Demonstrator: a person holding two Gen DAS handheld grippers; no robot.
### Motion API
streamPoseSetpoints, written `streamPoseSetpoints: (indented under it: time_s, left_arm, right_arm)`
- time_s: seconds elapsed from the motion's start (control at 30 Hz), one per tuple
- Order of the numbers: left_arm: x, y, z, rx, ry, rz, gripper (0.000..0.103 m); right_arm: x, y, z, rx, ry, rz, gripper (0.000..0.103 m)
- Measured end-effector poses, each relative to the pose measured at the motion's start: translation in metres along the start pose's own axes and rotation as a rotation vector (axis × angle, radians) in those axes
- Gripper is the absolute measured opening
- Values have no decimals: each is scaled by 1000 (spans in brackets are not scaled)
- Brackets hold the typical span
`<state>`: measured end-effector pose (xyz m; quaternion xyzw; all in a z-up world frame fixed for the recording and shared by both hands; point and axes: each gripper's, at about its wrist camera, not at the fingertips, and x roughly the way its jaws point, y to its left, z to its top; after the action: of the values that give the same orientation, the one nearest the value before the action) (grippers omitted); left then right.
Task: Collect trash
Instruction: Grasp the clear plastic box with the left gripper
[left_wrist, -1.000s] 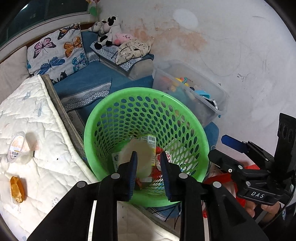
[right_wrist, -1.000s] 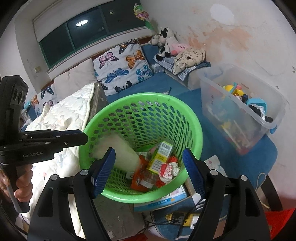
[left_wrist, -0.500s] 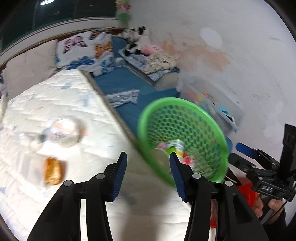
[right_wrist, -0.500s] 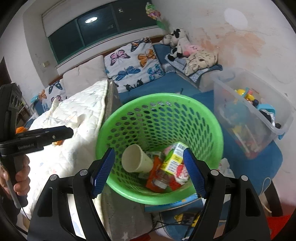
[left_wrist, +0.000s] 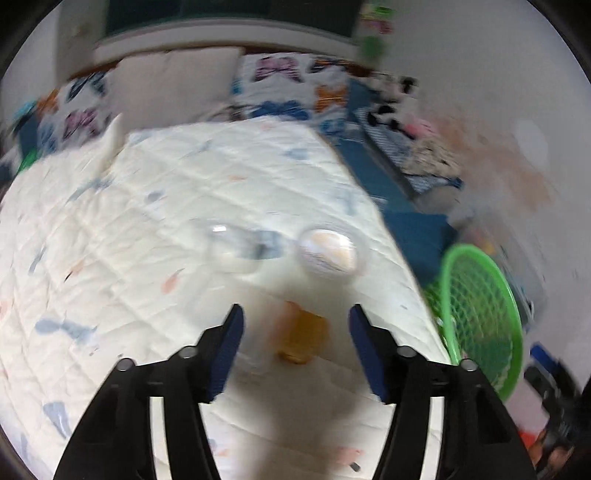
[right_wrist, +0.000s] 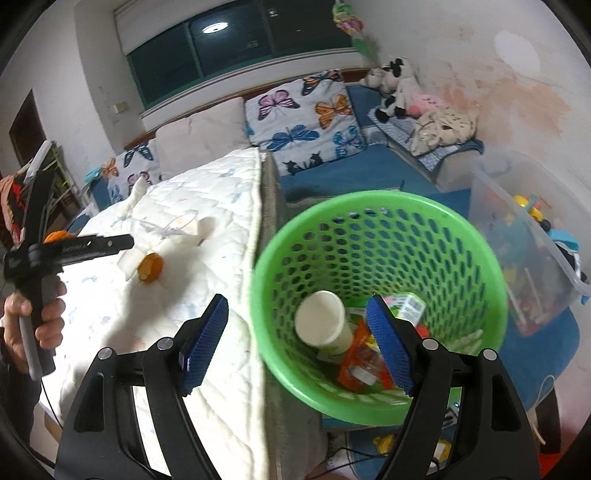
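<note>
The left gripper (left_wrist: 295, 343) is held with its fingers (left_wrist: 227, 347) spread wide and empty, an amber wrapped piece of trash (left_wrist: 303, 338) lying between them on the quilted mattress (left_wrist: 147, 229). A pickup appears to be in hand; lowering and closing are called for next. Beyond it lie a clear lidded cup (left_wrist: 328, 251) and clear plastic packaging (left_wrist: 236, 245). The right gripper (right_wrist: 299, 339) is likewise wide apart and empty above the green basket (right_wrist: 491, 295), where a paper cup (right_wrist: 323, 323) lies.

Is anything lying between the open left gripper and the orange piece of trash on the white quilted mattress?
Nothing visible does. The left gripper is open, and the orange piece of trash lies on the white quilted mattress in line with the gap between its jaws. The clear plastic cups lie beyond it.
</note>
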<state>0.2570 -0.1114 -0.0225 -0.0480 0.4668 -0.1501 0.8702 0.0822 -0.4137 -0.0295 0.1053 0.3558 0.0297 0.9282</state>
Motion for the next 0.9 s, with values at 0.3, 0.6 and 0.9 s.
streamPoseSetpoints:
  time_s: [0.3, 0.6, 0.9]
  left_arm:
    - [25, 27, 12, -200, 86, 80, 77]
    - [46, 42, 15, -330, 136, 106, 77]
    - [41, 49, 10, -328, 129, 58, 65]
  right_arm:
    - [15, 23, 0, -50, 27, 55, 77]
    - [27, 30, 0, -66, 52, 73, 77]
    - [35, 45, 5, -96, 64, 99, 77]
